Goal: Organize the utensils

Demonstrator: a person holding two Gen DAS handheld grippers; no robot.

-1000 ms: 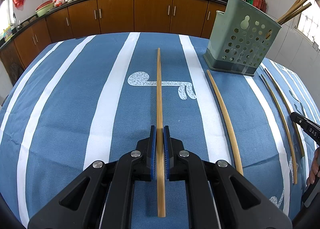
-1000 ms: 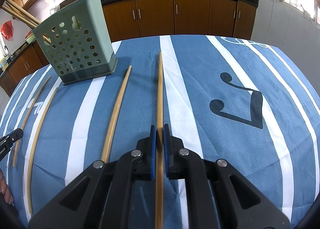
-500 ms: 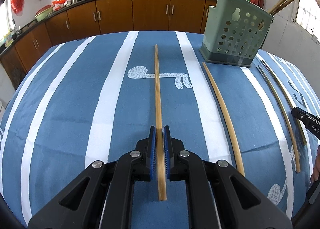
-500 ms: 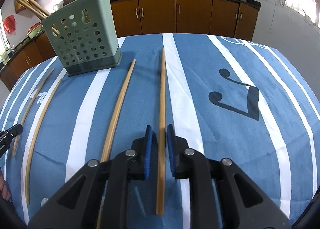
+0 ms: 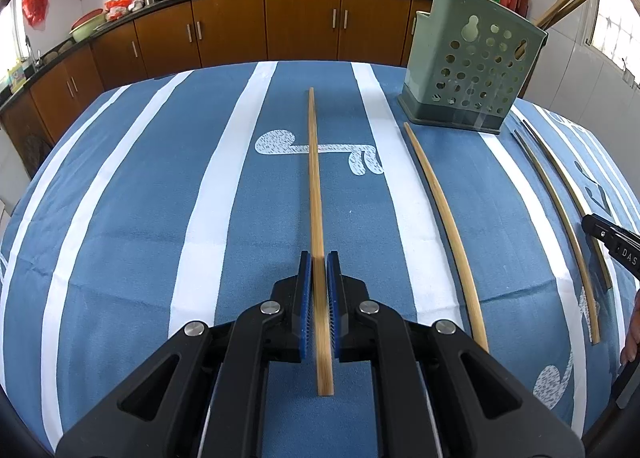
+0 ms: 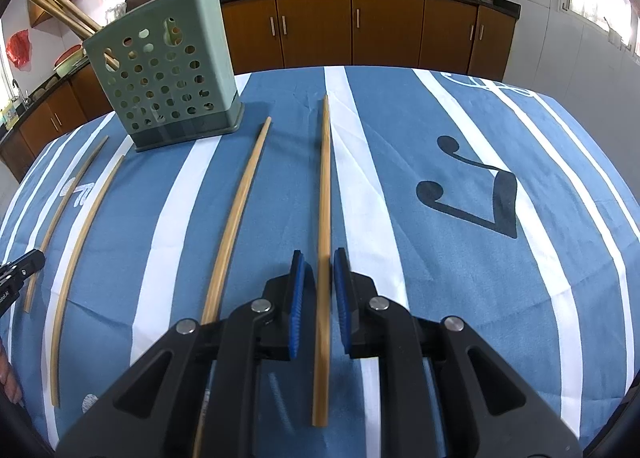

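Note:
My left gripper (image 5: 319, 258) is shut on a bamboo chopstick (image 5: 314, 178) that points away over the blue striped tablecloth (image 5: 140, 218). My right gripper (image 6: 318, 258) stands open. Another chopstick (image 6: 326, 170) lies between its blue pads with a gap on each side. A green perforated utensil holder (image 5: 476, 74) stands at the far right in the left wrist view. In the right wrist view the holder (image 6: 168, 74) is at the far left, with several chopsticks sticking out of it.
A loose chopstick (image 5: 444, 226) and two thinner ones (image 5: 560, 210) lie right of my left gripper. In the right wrist view, one chopstick (image 6: 236, 218) and two thin ones (image 6: 80, 242) lie to the left. Brown kitchen cabinets (image 6: 360, 26) stand behind the table.
The right gripper's jaws have parted and let go of its chopstick, which now lies loose between them. The left gripper keeps its grip on its chopstick.

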